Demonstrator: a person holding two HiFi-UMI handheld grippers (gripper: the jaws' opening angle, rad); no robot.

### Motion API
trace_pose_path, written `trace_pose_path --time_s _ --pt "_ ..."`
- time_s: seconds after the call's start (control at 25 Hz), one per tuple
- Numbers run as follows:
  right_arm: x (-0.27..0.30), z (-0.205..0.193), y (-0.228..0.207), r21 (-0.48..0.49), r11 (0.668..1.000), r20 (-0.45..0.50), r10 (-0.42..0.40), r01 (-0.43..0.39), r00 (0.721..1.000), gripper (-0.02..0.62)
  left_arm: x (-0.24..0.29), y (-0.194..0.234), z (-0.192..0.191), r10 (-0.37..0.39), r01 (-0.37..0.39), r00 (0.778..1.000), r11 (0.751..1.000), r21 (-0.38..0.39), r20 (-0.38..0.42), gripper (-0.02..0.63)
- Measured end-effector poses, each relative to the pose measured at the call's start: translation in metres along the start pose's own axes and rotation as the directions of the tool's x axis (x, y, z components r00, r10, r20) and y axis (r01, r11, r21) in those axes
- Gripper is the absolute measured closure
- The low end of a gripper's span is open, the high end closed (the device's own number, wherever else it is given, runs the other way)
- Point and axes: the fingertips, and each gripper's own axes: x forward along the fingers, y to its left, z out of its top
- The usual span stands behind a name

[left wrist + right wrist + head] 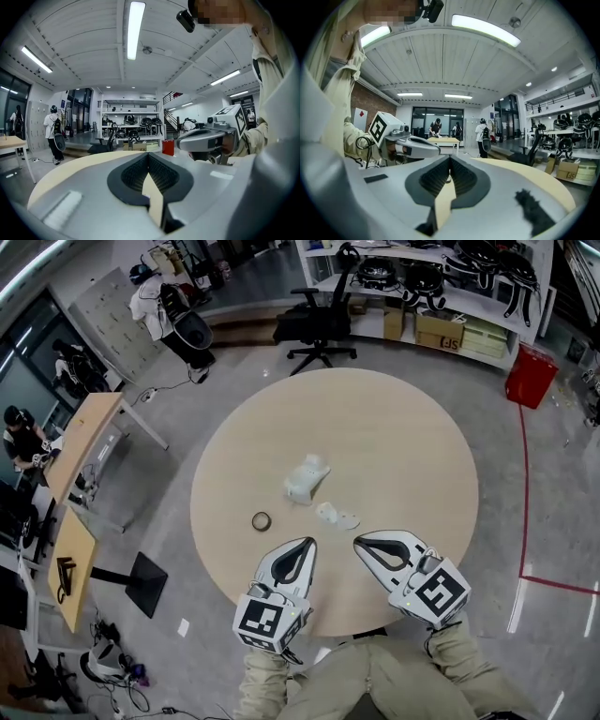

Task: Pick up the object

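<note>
On the round wooden table [394, 427] lies a white lumpy object [307, 478] near the middle. Two small white pieces [336, 516] sit just in front of it, and a small dark ring [262, 520] lies to their left. My left gripper [307, 542] rests at the table's near edge with its jaws shut and nothing between them, as the left gripper view [148, 154] also shows. My right gripper [359, 541] sits beside it, shut and empty, as in the right gripper view [450, 158]. Both tips are a short way short of the small pieces.
A black office chair [319, 320] stands beyond the table's far edge. Wooden desks [84, 442] with people nearby are at the left. Shelves with boxes [450, 329] line the back, and a red bin [531, 376] stands at the right by a red floor line [525, 484].
</note>
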Motion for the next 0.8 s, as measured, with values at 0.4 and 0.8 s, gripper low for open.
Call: trace_pose_path --time_s 0.4,0.8 --pt "0.045 -0.022 -0.031 0.048 0.998 -0.038 0.043 -0.041 0.998 0.592 0.039 0.044 -0.022 0.017 -0.021 0.998 0.998 -0.065 -0.068 0.593" --pt "0.076 -0.052 -0.048 0.125 0.992 -0.102 0.024 -0.012 0.994 0.592 0.091 0.096 -0.072 -0.003 -0.041 0.973 0.982 -0.186 -0.232 0.427"
